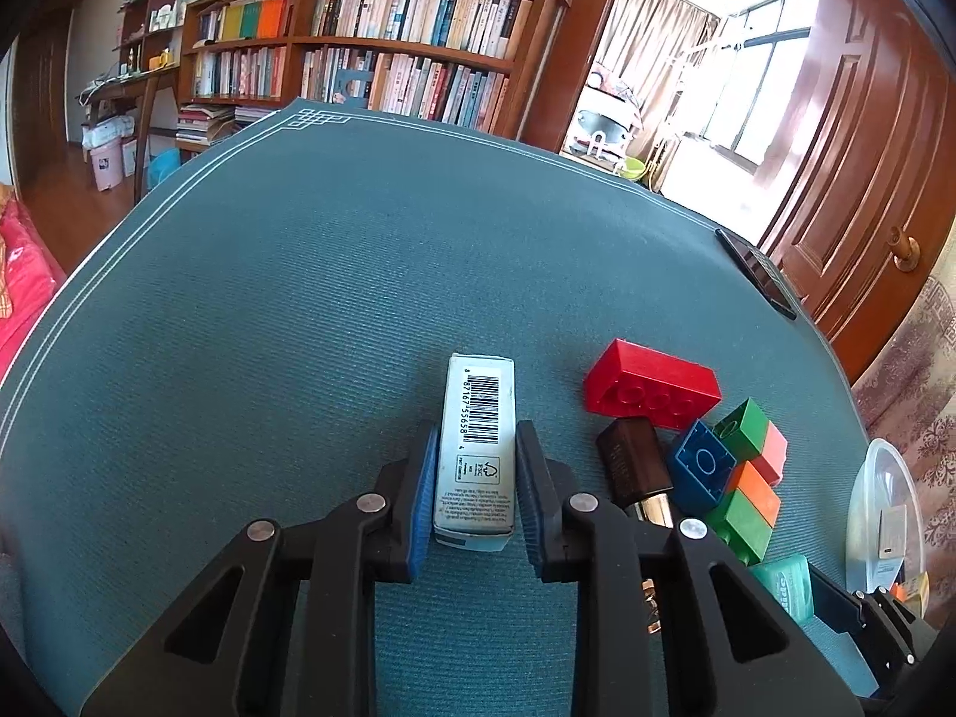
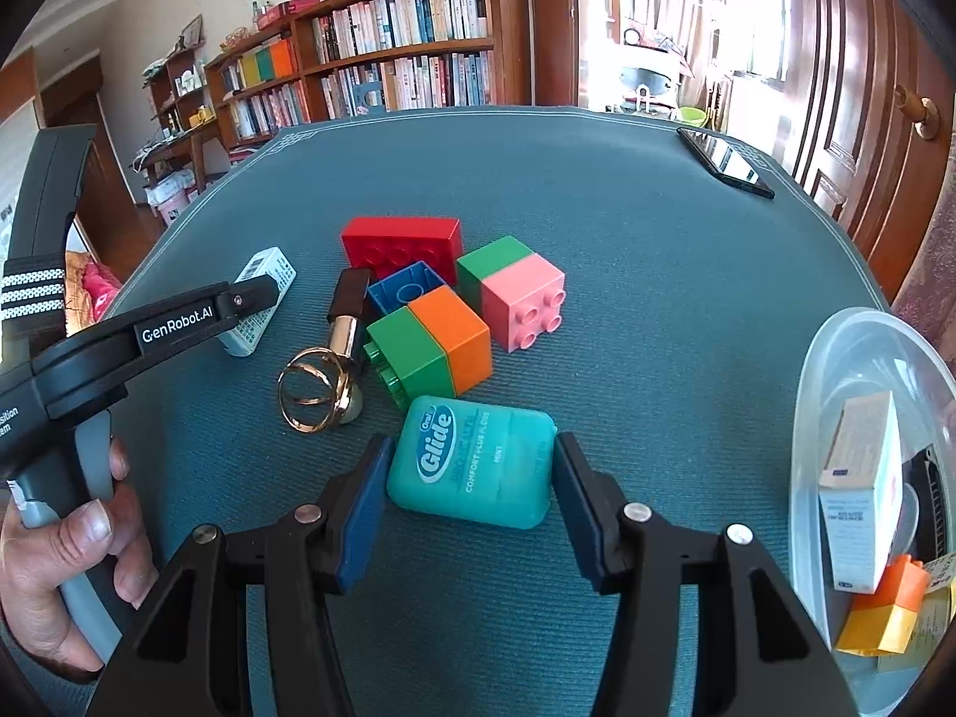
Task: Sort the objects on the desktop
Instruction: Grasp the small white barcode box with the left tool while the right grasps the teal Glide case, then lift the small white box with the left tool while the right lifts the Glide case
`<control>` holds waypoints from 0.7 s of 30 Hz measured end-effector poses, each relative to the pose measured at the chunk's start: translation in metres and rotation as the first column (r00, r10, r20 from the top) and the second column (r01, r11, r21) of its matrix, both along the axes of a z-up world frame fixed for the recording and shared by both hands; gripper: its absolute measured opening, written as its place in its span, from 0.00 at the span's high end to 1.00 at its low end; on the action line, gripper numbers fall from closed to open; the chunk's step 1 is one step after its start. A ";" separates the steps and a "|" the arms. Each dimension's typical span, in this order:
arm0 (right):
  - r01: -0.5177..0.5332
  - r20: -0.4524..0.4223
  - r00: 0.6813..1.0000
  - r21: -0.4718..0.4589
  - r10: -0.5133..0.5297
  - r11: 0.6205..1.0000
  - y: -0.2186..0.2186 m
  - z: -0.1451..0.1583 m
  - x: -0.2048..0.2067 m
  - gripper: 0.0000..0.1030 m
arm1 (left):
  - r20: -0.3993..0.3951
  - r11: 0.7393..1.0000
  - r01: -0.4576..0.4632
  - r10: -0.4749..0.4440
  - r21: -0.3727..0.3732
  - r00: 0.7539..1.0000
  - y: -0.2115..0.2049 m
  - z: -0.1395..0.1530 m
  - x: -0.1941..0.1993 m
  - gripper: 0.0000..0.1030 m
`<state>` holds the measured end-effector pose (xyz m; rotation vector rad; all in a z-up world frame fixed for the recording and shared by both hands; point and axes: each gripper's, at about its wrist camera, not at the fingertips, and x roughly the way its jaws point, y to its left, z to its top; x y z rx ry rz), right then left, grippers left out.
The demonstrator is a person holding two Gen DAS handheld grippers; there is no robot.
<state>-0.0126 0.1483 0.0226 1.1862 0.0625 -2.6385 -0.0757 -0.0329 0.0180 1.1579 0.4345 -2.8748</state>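
My left gripper (image 1: 476, 448) is open around a small white barcode box (image 1: 476, 448) lying on the teal mat (image 1: 299, 299); both pads stand close beside it, with a slight gap on the right. My right gripper (image 2: 469, 466) is open around a teal Glide floss case (image 2: 472, 460); the pads stand beside it. Between them lie a red brick (image 2: 403, 245), a blue brick (image 2: 397, 293), a green-orange block (image 2: 433, 340), a green-pink block (image 2: 514, 293), a dark lipstick (image 2: 348, 310) and a gold ring (image 2: 313, 388).
A clear plastic container (image 2: 812, 418) at the right edge holds a white box (image 2: 860, 490) and an orange-yellow block (image 2: 884, 615). A black phone (image 2: 723, 161) lies at the far right corner. A bookshelf (image 1: 370, 42) stands behind the table.
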 end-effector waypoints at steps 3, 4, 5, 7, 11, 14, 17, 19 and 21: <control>0.001 -0.006 1.000 -0.001 -0.001 1.000 0.001 0.002 0.002 0.43 | 0.002 1.000 0.000 0.000 0.001 1.000 0.000 0.000 -0.001 0.74; 0.002 -0.006 1.000 -0.003 -0.002 1.000 0.001 0.002 0.003 0.43 | 0.002 1.000 0.001 -0.001 0.001 1.000 0.000 0.000 -0.001 0.74; 0.005 -0.006 1.000 -0.006 -0.005 1.000 0.002 0.003 0.004 0.43 | 0.002 1.000 0.001 -0.001 0.003 1.000 0.000 0.000 -0.001 0.74; 0.009 -0.007 1.000 -0.012 -0.009 1.000 0.004 0.003 0.005 0.43 | 0.001 1.000 0.002 -0.002 0.012 1.000 -0.001 0.000 0.000 0.74; 0.019 -0.009 1.000 -0.018 -0.019 1.000 0.007 0.004 0.006 0.43 | -0.002 0.998 0.002 -0.002 0.065 1.000 -0.008 -0.001 0.001 0.74; 0.028 -0.011 1.000 -0.027 -0.028 0.999 0.011 0.005 0.007 0.43 | -0.007 0.996 -0.002 0.003 0.088 1.000 -0.011 -0.002 0.001 0.74; 0.036 -0.017 0.999 -0.038 -0.036 0.999 0.015 0.006 0.008 0.43 | -0.014 0.996 -0.006 0.007 0.088 1.000 -0.012 -0.001 0.001 0.74; 0.040 -0.023 0.999 -0.046 -0.041 0.998 0.019 0.008 0.007 0.43 | -0.022 0.997 -0.007 0.009 0.082 1.000 -0.011 -0.001 0.002 0.74; 0.045 -0.031 0.998 -0.052 -0.047 0.998 0.023 0.010 0.009 0.43 | -0.038 0.998 -0.007 0.009 0.070 0.999 -0.010 0.001 0.004 0.74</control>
